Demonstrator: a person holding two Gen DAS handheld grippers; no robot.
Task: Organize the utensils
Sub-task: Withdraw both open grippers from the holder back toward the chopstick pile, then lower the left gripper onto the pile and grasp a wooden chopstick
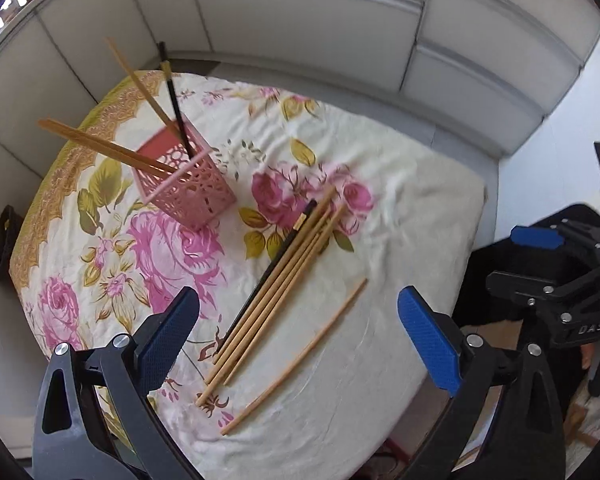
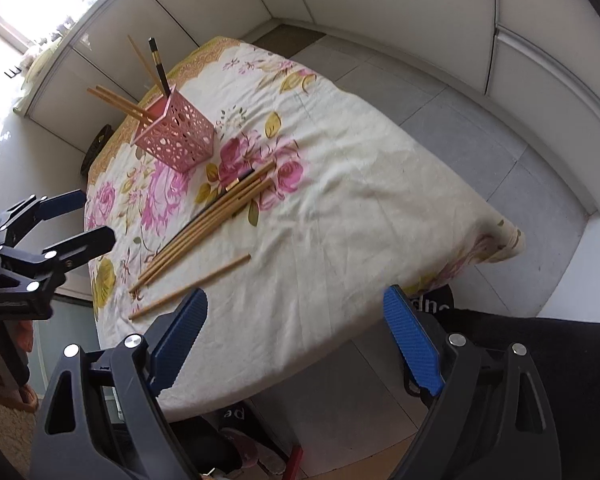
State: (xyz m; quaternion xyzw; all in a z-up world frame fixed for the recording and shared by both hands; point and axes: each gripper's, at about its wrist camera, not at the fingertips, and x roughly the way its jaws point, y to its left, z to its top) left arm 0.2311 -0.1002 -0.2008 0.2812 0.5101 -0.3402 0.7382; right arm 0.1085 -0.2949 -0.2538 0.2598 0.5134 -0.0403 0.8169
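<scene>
The pink perforated holder [image 1: 188, 184] near the table's far corner holds five chopsticks [image 1: 100, 144] — both grippers [image 1: 298, 336] [image 2: 296, 336] gape, empty.

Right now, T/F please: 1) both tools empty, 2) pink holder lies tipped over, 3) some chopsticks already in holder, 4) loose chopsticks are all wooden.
1) True: the left tool and the right tool are both open and hold nothing.
2) False: the pink holder stands upright on the tablecloth.
3) True: several chopsticks stick out of it.
4) False: one black chopstick lies among the loose chopsticks.
</scene>
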